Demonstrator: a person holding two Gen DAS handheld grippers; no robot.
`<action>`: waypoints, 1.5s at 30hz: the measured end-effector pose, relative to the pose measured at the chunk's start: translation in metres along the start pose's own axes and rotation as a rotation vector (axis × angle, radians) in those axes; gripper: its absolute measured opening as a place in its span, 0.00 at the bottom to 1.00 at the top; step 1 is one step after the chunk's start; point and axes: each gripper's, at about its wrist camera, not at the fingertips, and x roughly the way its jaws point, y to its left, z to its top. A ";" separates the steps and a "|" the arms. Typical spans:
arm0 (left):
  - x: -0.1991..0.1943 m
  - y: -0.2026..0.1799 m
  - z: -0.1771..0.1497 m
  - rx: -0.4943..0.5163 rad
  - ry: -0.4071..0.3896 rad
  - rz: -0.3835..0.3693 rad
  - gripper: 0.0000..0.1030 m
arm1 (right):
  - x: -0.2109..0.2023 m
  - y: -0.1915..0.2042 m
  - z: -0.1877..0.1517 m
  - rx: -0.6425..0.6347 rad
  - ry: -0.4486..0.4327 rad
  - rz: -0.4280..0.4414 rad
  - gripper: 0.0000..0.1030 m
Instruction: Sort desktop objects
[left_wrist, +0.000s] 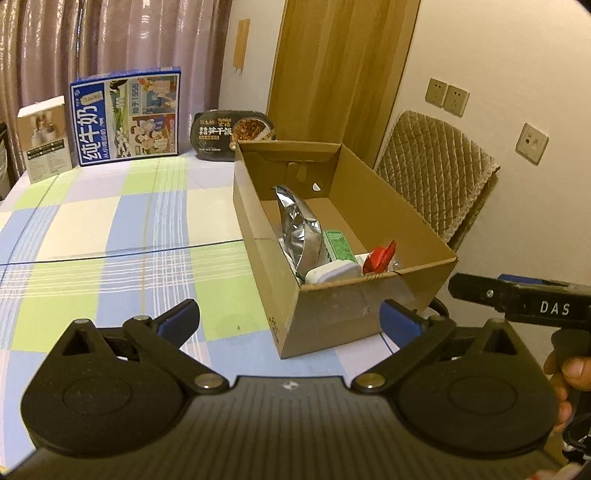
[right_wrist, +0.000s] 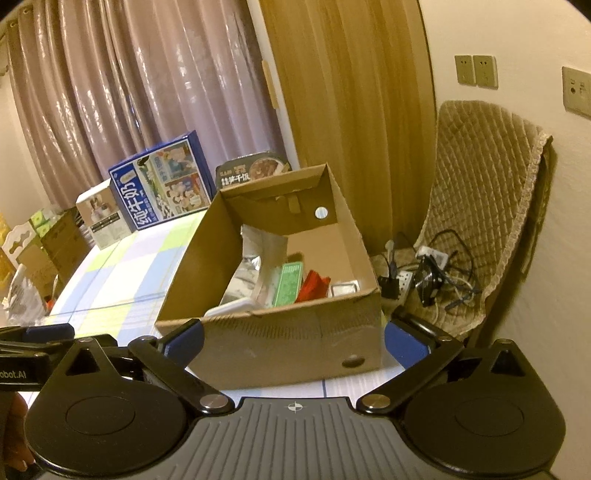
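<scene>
An open cardboard box (left_wrist: 332, 314) stands on the checked tablecloth (left_wrist: 110, 229). Inside lie a silver foil bag (left_wrist: 299, 225), a green packet (left_wrist: 338, 245), a red packet (left_wrist: 380, 256) and a white flat item (left_wrist: 332, 271). My left gripper (left_wrist: 291, 319) is open and empty, short of the box's near left corner. In the right wrist view the box (right_wrist: 288, 343) faces my right gripper (right_wrist: 294, 339), which is open with the front wall spanning the gap between its blue pads, apart from them. The foil bag (right_wrist: 255, 269) and green packet (right_wrist: 290, 284) show there too.
At the table's far edge stand a blue milk carton (left_wrist: 125, 118), a small beige box (left_wrist: 46, 138) and a black meal tub (left_wrist: 232, 134). A quilted chair (left_wrist: 436, 166) right of the box holds tangled cables (right_wrist: 428, 277). Cartons (right_wrist: 55, 243) stand left of the table.
</scene>
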 end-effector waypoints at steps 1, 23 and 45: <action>-0.003 0.000 0.000 -0.001 -0.004 0.003 0.99 | -0.003 0.001 -0.001 0.002 0.002 0.000 0.98; -0.057 0.003 -0.015 -0.044 0.010 0.041 0.99 | -0.049 0.033 -0.011 0.000 0.078 -0.042 0.98; -0.121 0.007 -0.052 -0.081 -0.057 0.015 0.99 | -0.100 0.077 -0.040 -0.053 0.147 -0.127 0.98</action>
